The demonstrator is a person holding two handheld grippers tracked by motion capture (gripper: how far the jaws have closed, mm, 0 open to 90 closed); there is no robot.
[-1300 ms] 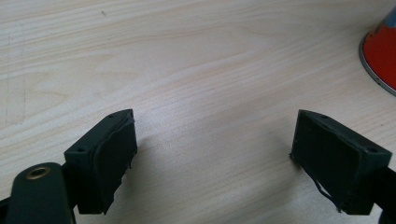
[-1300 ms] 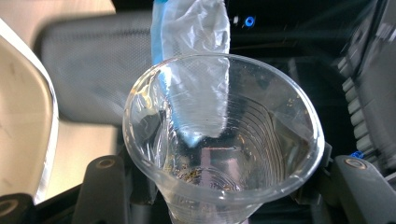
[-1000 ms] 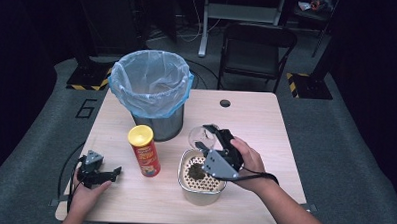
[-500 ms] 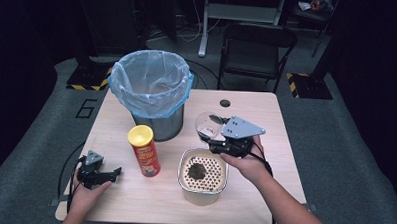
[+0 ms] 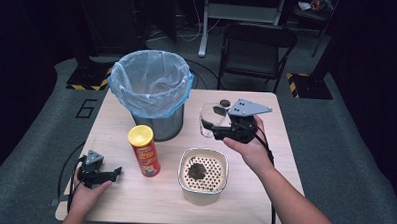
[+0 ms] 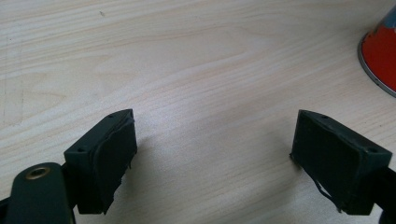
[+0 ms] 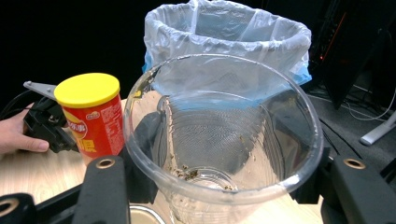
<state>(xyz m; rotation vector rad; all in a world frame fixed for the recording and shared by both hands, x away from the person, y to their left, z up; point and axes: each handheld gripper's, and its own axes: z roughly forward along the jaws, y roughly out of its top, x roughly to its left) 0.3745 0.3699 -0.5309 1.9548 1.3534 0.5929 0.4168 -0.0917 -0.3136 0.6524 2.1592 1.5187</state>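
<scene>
Now my right gripper [image 5: 217,126] clamps a clear cup [image 7: 223,140], almost emptied, tilted near the lined bin [image 5: 149,93], dregs seemingly left to tip out; my left gripper [image 6: 215,158] rests open.

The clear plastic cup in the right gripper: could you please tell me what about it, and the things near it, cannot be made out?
- Clear plastic cup: right gripper view, base cut off by the bottom edge.
- Dark residue inside it: too small to identify.
- Red crisp can with yellow lid: right gripper view, label blurred, foot hidden behind the right gripper.
- Lined bin: high view, its contents hidden by the bag.
</scene>
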